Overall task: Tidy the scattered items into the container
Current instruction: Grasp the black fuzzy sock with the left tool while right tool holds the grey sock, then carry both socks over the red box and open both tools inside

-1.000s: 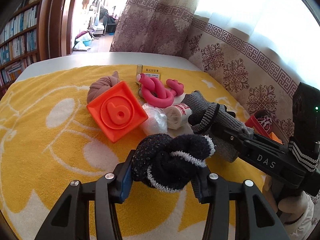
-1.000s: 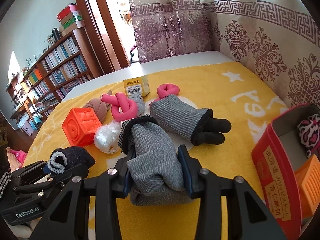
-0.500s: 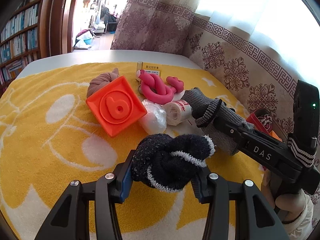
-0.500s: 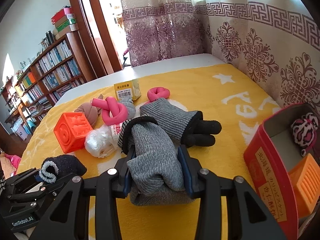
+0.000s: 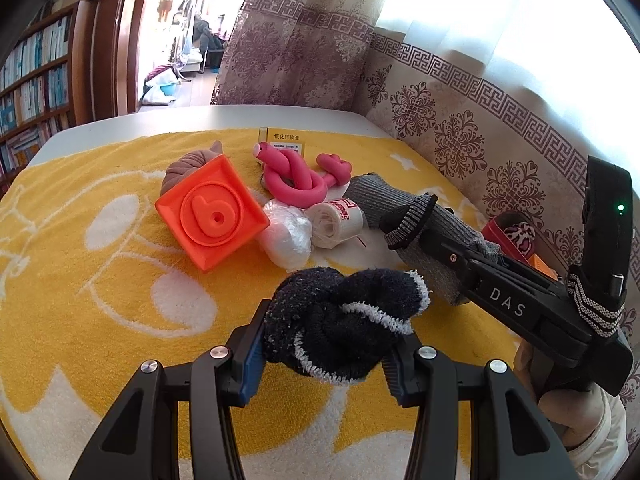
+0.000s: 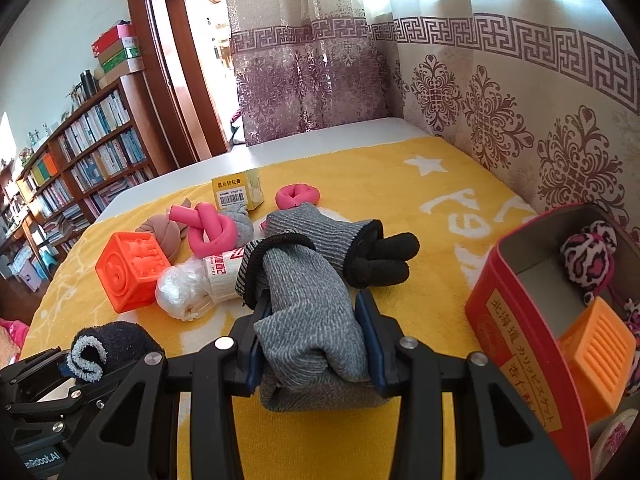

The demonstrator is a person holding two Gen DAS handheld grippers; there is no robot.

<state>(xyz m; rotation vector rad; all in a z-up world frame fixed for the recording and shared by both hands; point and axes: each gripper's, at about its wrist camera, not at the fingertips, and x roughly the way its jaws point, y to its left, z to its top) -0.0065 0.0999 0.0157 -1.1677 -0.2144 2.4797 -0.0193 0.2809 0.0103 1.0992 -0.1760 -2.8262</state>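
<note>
With the left gripper (image 5: 326, 354) clamped on the knotted dark sock (image 5: 344, 320) and the right gripper (image 6: 310, 344) on a grey glove (image 6: 308, 320), both loads (soft, compressible) needed lifting clear before release over the red container (image 6: 516, 320) at right.

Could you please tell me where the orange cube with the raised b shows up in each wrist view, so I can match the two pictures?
Left wrist view: the orange cube sits left of centre, b face toward the camera, on the yellow blanket.
Right wrist view: the cube lies at mid-left.
Shared landmark: the crumpled clear plastic ball beside it.
</note>
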